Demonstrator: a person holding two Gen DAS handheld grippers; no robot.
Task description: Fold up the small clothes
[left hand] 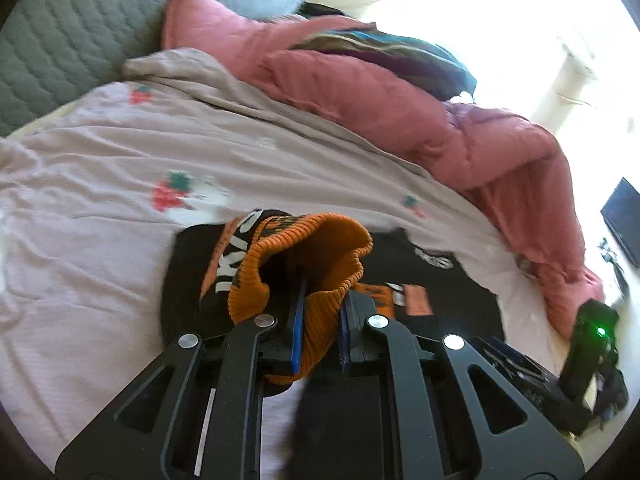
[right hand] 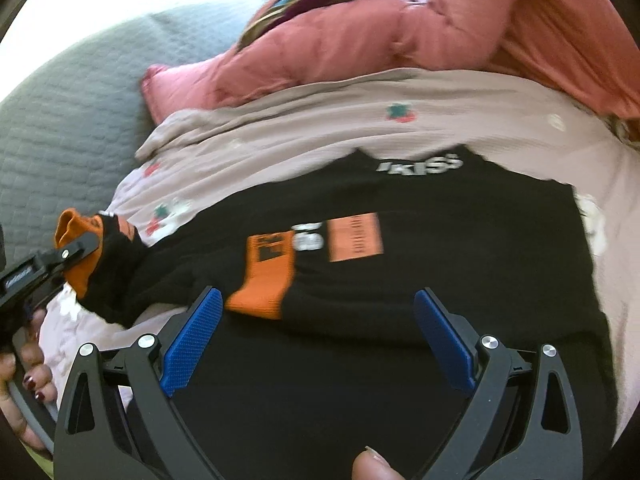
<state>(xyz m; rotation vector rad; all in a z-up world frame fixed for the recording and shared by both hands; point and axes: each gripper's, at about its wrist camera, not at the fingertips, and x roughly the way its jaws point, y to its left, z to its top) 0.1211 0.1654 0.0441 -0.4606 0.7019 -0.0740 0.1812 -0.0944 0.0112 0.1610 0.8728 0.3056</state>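
A black sweater with orange patches and white "KISS" lettering lies flat on the bed, also seen in the left wrist view as the sweater. My left gripper is shut on the orange ribbed cuff of one sleeve and holds it lifted off the sheet. From the right wrist view that left gripper sits at the far left with the cuff bunched in it. The other sleeve lies folded across the body, its orange cuff near the front. My right gripper hangs open over the sweater's lower part, nothing between its pads.
The pale sheet has a strawberry print. A pink quilt is heaped along the far side with a striped cloth on it. A grey quilted cover lies beyond. A hand holds the left tool; a thumb shows below.
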